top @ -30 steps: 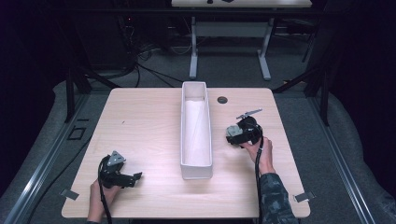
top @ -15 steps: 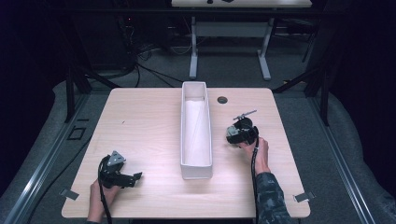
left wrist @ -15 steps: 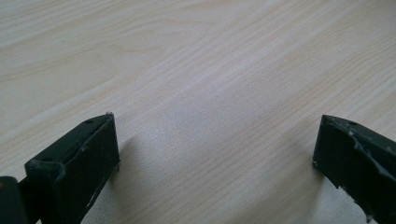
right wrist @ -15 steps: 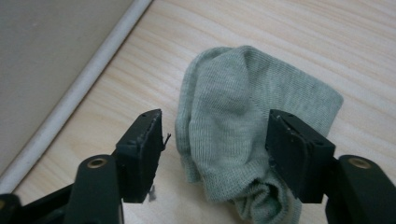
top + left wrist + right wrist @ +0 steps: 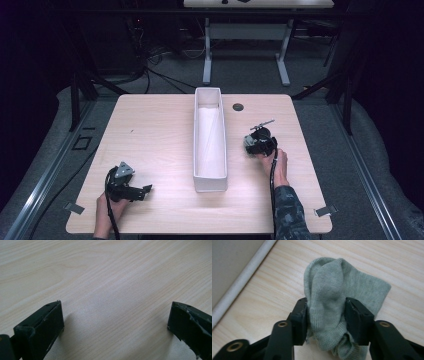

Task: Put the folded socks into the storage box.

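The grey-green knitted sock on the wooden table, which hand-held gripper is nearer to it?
Right. The right hand-held gripper has just been closing, its pads pressing the grey-green knitted sock. The left hand-held gripper sits across the long white bin, jaws wide apart.

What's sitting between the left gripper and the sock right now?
The long white bin stands between the left gripper and the grey-green sock, which the right gripper pinches; the high view shows it.

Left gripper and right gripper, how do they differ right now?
The left gripper has its jaws wide apart with bare table between them; the right gripper has just been closing and pinches a grey-green sock. The left sits left of the white bin, the right on the bin's other side. Both are black, hand-held and low over the table.
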The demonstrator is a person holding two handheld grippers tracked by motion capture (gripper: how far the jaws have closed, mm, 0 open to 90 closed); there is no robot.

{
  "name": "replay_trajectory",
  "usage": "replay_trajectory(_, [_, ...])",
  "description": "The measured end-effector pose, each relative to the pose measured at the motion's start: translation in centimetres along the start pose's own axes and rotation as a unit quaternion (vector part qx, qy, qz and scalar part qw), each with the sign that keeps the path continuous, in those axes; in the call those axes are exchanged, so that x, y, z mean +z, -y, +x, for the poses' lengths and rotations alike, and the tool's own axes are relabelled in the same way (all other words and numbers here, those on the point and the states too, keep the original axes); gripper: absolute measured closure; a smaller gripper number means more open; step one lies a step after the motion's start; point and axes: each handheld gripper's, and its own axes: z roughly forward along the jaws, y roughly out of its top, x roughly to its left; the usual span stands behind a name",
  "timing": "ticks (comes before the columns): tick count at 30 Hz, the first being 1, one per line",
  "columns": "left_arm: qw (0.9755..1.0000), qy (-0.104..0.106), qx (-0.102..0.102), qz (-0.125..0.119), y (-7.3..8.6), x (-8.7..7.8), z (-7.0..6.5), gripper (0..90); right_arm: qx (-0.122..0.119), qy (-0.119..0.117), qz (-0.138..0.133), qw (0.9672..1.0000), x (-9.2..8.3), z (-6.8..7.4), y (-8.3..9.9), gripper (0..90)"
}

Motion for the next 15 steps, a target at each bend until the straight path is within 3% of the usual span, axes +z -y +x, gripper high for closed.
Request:
replay_trajectory(3, [1.0,0.0,0.0,0.0,0.0,0.0,0.0,0.2,-0.009,0.027,-0.011,0.9995,0.02,0.41,0.41,58.3])
replay_trajectory(9, [1.0,0.0,0.0,0.0,0.01,0.0,0.0,0.2,-0.003,0.021,-0.023,0.9995,-0.04,0.35,0.82,63.1])
replay_trajectory(15, [1.0,0.0,0.0,0.0,0.01,0.0,-0.01,0.2,-0.006,0.033,-0.026,0.9991,-0.09,0.69,0.96,67.1])
